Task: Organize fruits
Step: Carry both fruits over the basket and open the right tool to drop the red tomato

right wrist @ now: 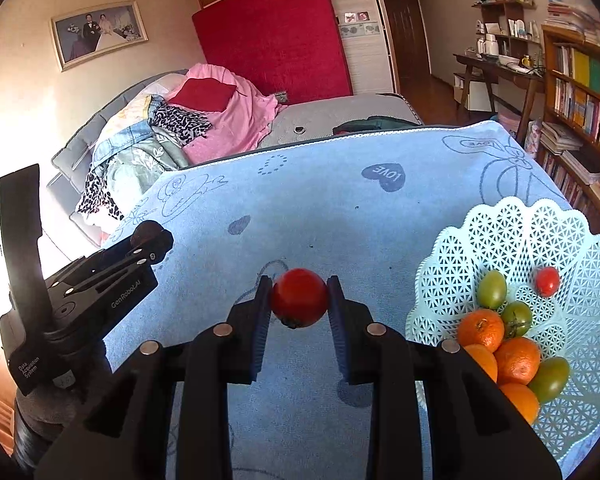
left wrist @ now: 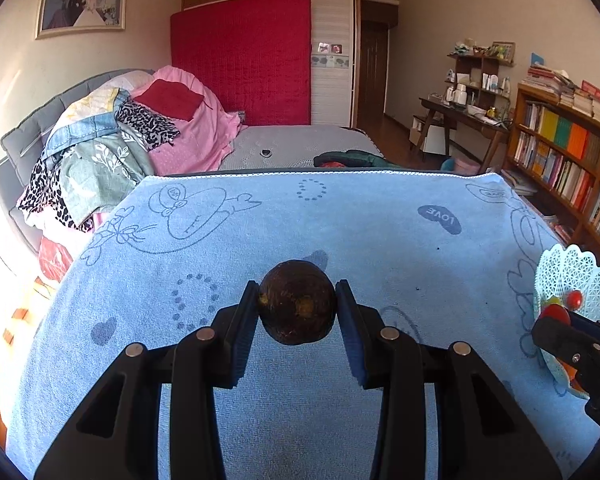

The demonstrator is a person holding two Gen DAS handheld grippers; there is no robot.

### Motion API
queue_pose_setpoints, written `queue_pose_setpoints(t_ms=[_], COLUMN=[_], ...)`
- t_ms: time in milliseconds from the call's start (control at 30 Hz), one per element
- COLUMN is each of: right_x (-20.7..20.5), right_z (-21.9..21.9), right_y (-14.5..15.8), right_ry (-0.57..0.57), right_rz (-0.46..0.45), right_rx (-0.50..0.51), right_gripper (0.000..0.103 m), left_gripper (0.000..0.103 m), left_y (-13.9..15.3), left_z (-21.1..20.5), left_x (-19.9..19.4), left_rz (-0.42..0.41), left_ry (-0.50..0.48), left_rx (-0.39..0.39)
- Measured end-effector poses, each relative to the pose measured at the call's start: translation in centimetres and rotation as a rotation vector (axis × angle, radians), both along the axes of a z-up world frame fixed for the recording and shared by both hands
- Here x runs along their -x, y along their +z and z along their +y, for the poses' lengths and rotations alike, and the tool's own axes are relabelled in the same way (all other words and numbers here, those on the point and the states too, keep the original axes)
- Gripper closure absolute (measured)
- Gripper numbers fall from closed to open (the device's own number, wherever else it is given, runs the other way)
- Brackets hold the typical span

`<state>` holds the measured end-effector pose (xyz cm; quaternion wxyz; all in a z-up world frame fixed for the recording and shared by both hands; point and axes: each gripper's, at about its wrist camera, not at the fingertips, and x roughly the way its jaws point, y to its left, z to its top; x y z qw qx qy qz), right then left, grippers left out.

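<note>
Four oranges [right wrist: 480, 328], three green tomatoes [right wrist: 492, 289], two red tomatoes [right wrist: 299, 297], one dark brown fruit [left wrist: 297, 302], one lattice basket [right wrist: 580, 240] right of the gripper.

Table w/ blue towel [right wrist: 340, 216] over it; white lattice basket [right wrist: 452, 276] sits on towel's right edge.

Open cloth [left wrist: 340, 216]: bare from near edge to far edge; free passage.
Right side: lattice basket [right wrist: 500, 248], fruit-filled, raised rim blocks low passage.
Left of right gripper: left gripper [right wrist: 150, 236] occupies the space.
</note>
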<state>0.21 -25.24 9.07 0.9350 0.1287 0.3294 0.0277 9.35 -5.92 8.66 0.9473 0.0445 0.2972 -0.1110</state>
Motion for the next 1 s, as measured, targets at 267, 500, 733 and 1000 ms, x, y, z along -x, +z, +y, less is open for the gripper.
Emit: queue_pose_setpoints(t_ms=[267, 500, 733, 1000], right_x=[2.4, 4.7, 6.8, 8.8], right_z=[-3.3, -6.8, -10.1, -12.9], right_y=[1.3, 2.4, 2.3, 1.3], right_ry=[-0.079, -0.152, -0.217, -0.257], right_rz=[-0.046, -0.081, -0.083, -0.073], right_rx=[-0.013, -0.017, -0.018, -0.024], right_gripper=[0.074, 0.074, 0.074, 0.074], left_gripper=[0.064, 0.064, 0.064, 0.064], left_y=[1.2, 2.3, 3.2, 3.9], left_z=[-2.5, -4.4, -6.8, -9.8], left_x=[2.5, 3.8, 5.2, 6.6], left_rz=[-0.032, -0.054, -0.071, -0.074], left_ry=[-0.070, -0.106, -0.153, -0.210], left_rx=[-0.021, -0.021, -0.022, -0.021])
